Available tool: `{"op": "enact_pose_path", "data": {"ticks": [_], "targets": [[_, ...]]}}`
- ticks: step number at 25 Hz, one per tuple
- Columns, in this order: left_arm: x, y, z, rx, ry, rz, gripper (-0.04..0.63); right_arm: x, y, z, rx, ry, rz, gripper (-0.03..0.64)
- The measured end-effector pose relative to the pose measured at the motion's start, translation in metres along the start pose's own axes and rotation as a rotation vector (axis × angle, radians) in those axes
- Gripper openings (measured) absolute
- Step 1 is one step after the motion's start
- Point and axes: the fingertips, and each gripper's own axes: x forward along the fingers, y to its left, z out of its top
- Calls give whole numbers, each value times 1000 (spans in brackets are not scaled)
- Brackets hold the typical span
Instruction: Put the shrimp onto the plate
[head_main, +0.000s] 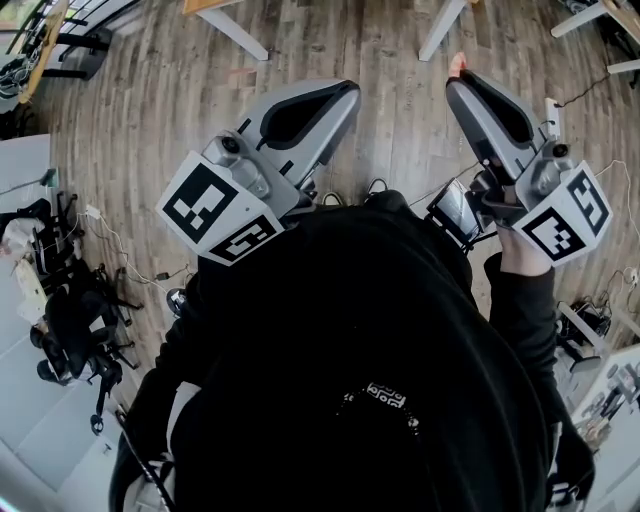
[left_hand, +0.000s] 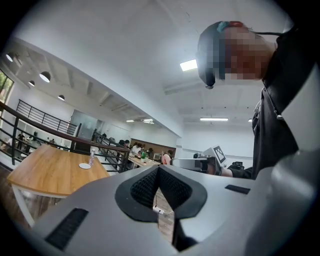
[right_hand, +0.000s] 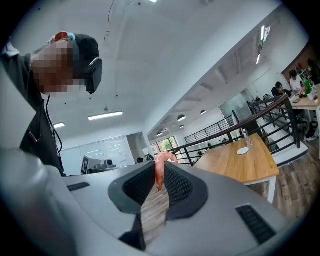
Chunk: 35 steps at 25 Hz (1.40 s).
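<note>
A pink shrimp (right_hand: 160, 172) is pinched between the dark ribbed pads of my right gripper (right_hand: 159, 166), its curled end sticking out past the tips. In the head view the shrimp (head_main: 457, 66) shows as a pink bit at the tip of the right gripper (head_main: 460, 82), held over the wooden floor at the upper right. My left gripper (head_main: 348, 92) is raised beside it on the left. Its jaws (left_hand: 158, 169) meet at the tips with nothing between them. A small white round dish (right_hand: 243, 150) lies on a far wooden table, beside a bottle.
I look straight down on a person's black top, which fills the lower middle of the head view. White table legs (head_main: 237, 32) stand on the plank floor at the top. Black chairs and cables (head_main: 70, 310) crowd the left. A dark railing (right_hand: 235, 131) runs behind the wooden table (right_hand: 242, 162).
</note>
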Motion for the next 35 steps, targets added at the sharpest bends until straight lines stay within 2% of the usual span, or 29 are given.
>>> {"op": "enact_pose_path", "data": {"ticks": [6, 11, 17, 23, 28, 35], "targets": [[10, -8, -5, 29, 18, 19, 5, -15, -13, -3, 9, -2, 7, 66], [14, -7, -11, 14, 39, 47, 5, -29, -24, -6, 46, -12, -7, 66], [18, -7, -10, 19, 41, 22, 5, -31, -30, 0, 25, -22, -31, 66], [30, -5, -11, 16, 30, -38, 5, -42, -41, 5, 20, -43, -101, 66], [45, 4, -10, 5, 22, -78, 5, -49, -56, 12, 12, -54, -176, 66], [56, 31, -3, -10, 2, -104, 5, -29, -69, 26, -20, -43, -214, 66]]}}
